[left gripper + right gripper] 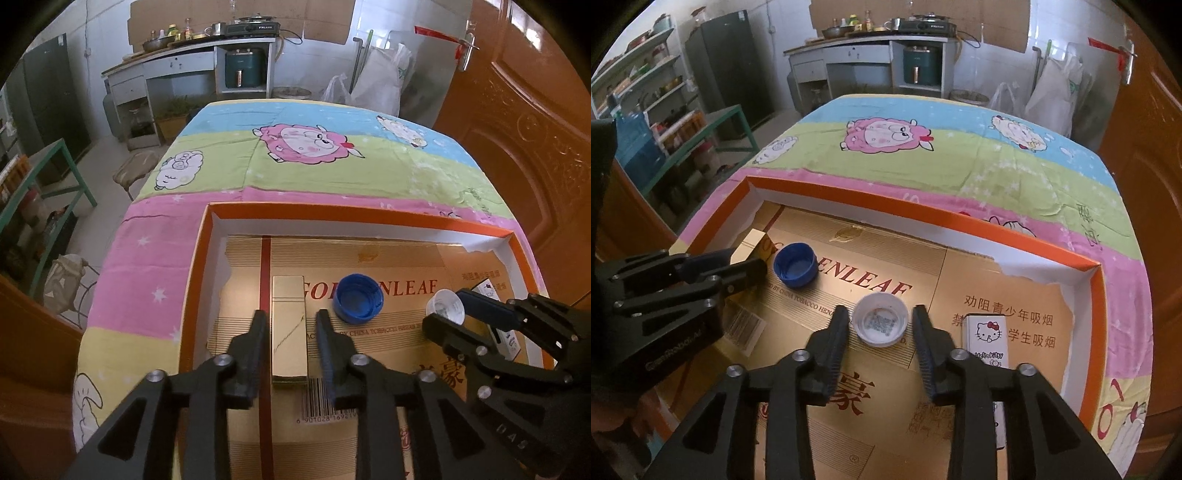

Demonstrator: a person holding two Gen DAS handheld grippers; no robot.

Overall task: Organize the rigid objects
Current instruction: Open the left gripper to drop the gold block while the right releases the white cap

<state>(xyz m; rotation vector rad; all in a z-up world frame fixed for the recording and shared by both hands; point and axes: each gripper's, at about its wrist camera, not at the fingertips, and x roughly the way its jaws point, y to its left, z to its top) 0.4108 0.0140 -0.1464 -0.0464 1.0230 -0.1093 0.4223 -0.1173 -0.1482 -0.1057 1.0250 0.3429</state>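
Note:
An orange-rimmed box (354, 214) lined with gold card lies on the table. In the left wrist view a gold rectangular block (289, 325) lies flat between the fingers of my left gripper (290, 317), which is open with a gap on each side. A blue bottle cap (357, 298) sits upturned just right of it. In the right wrist view a white cap (880, 319) rests upturned between the fingers of my open right gripper (880, 314), not touched by the pads. A white Hello Kitty box (989, 339) lies to its right. The left gripper (738, 269) shows at the left edge.
The box (1027, 247) sits on a cartoon sheep cloth (295, 166) covering the table. Beyond the table stand a counter with a stove (255, 27), a dark fridge (731, 62) and shelves. A brown door (517, 129) is close on the right.

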